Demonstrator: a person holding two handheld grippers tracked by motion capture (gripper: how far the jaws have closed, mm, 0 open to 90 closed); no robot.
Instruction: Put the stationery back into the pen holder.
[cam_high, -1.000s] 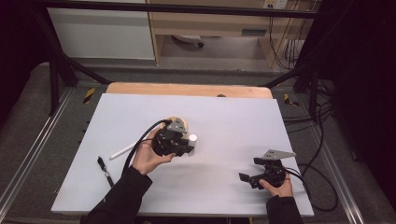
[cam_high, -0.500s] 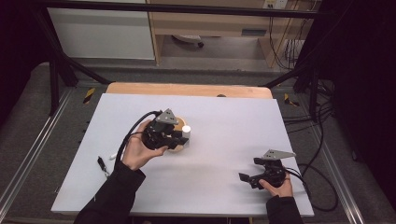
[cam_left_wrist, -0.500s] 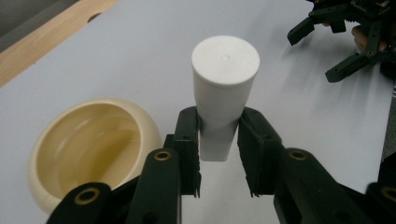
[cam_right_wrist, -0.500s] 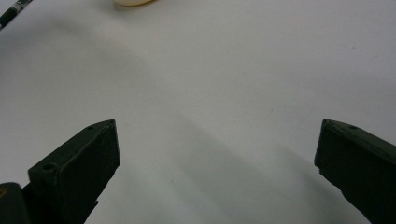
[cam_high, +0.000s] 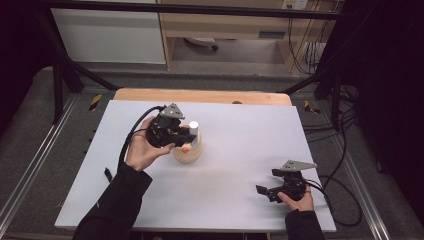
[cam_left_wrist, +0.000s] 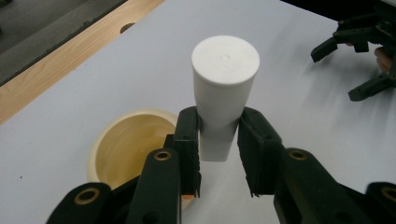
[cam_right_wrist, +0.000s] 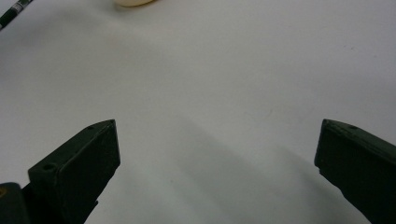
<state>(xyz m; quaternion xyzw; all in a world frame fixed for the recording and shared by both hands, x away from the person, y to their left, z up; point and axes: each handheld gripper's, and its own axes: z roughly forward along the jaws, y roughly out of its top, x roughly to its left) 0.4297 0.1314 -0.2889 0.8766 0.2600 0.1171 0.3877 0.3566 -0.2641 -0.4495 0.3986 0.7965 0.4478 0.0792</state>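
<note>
Left gripper view shows a white tube (cam_left_wrist: 223, 88) standing upright between the two jaws of the left claw (cam_left_wrist: 219, 149), both pads pressed against its narrower lower part, its flat cap at the top. Below and to the left of that claw sits a cream bowl (cam_left_wrist: 122, 144) on the white tabletop (cam_left_wrist: 299, 126). In the high view, the left claw (cam_high: 187, 136) holds the tube (cam_high: 193, 130) above the bowl (cam_high: 188, 154). Well apart, at the tabletop's near right corner, the right claw (cam_high: 264, 191) rests low with its jaws spread wide, nothing between them. A black pen (cam_high: 108, 174) lies near the left edge.
</note>
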